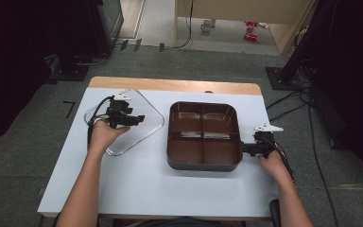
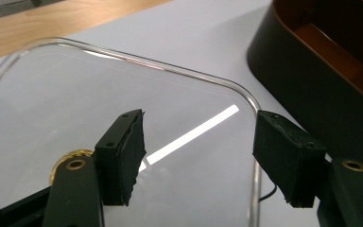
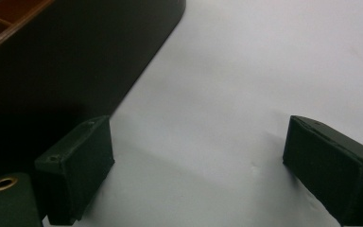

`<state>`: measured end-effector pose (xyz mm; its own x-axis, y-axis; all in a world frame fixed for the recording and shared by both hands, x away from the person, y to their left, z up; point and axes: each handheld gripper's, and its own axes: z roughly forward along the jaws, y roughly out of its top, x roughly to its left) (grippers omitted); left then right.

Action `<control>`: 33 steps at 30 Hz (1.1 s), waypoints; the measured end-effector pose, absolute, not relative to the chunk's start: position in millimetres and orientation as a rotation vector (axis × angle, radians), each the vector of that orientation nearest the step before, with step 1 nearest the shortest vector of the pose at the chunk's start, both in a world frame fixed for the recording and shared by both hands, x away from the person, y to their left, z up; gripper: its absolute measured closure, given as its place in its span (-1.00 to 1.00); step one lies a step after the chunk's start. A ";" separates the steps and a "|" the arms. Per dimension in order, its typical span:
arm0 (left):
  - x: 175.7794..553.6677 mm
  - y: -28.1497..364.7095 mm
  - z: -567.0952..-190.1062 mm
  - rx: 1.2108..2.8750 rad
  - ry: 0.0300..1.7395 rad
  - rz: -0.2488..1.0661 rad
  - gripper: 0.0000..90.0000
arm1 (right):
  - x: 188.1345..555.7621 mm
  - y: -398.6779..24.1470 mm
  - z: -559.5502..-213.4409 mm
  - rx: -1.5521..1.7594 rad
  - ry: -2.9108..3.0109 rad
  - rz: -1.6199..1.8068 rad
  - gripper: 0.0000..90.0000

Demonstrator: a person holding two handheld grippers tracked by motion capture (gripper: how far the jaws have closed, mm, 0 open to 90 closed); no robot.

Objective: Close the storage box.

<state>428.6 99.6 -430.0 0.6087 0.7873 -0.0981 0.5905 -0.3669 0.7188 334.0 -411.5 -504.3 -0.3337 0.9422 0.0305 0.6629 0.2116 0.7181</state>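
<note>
A brown four-compartment tray (image 1: 203,161) sits in the middle of the white table, its compartments empty. To its left lies a clear plastic lid (image 1: 146,128) with rounded corners. My left gripper (image 1: 140,118) hovers over the lid, open, jaws apart above the lid's right corner (image 2: 246,92), nothing between them. The tray's dark wall (image 2: 312,75) rises just beyond that corner. My right gripper (image 1: 244,149) rests at the tray's right side, open, with bare table between its jaws (image 3: 198,156) and the tray's wall (image 3: 75,61) on the left of its view.
The white table top (image 1: 137,184) has a wooden strip (image 1: 175,85) along its far edge. Cables (image 1: 288,101) and dark stands sit on the grey floor around the table. A doorway opens at the back.
</note>
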 end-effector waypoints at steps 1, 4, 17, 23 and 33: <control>430.6 101.3 -431.1 2.088 1.091 0.342 -0.22 | 334.1 -411.5 -504.3 1.488 2.077 0.906 -0.81; 434.9 106.0 -434.3 2.078 1.115 0.348 -0.22 | 334.0 -411.5 -504.3 1.488 2.077 0.907 -0.81; 443.9 127.7 -454.6 2.080 1.209 0.459 -0.09 | 334.0 -411.5 -504.3 1.489 2.076 0.907 -0.81; 445.3 136.9 -463.9 2.089 1.271 0.454 0.01 | 334.0 -411.5 -504.3 1.488 2.077 0.907 -0.81; 446.5 135.7 -474.5 2.105 1.272 0.468 0.23 | 334.0 -411.5 -504.3 1.488 2.077 0.908 -0.81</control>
